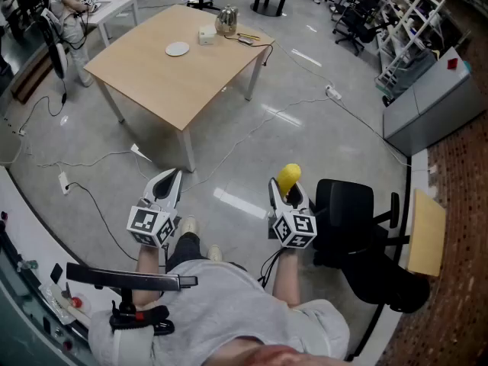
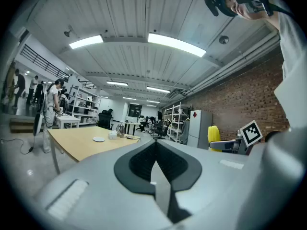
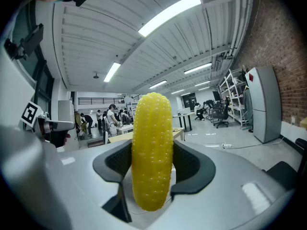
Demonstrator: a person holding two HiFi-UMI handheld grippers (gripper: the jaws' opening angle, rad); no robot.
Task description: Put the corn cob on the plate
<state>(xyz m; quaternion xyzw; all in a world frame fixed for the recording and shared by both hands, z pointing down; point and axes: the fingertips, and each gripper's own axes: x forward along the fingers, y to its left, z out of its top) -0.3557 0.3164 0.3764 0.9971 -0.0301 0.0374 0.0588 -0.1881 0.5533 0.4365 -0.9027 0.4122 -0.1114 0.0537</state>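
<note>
Head view. The right gripper (image 1: 285,194) is clamped on the corn cob (image 1: 288,178), near the person and just left of a black chair (image 1: 347,219). The left gripper (image 1: 169,181) hangs beside it, on the left. The plate (image 1: 177,49) sits on the far table (image 1: 152,82), well apart from both grippers, near a small box (image 1: 207,35) and a kettle (image 1: 226,20). Cables (image 1: 229,155) run across the floor between the person and the table.
Risk: a foot catching a cable on the way over would jolt the grip.

Left gripper view. Jaws are together with nothing between them. This hand cannot catch a falling cob without opening first.

Right gripper view. The cob stands upright between the pads, its top well above them and its lower end just below.
Risk: the cob is round and knobbly and is held across its middle only, so it could pivot or slide out if swung fast.
Risk: the plate looks small and shallow. A cob let go tilted or from too high would likely roll off onto the table.
Risk: the box and kettle crowd the plate's right side, so an approach from that side could knock them.
</note>
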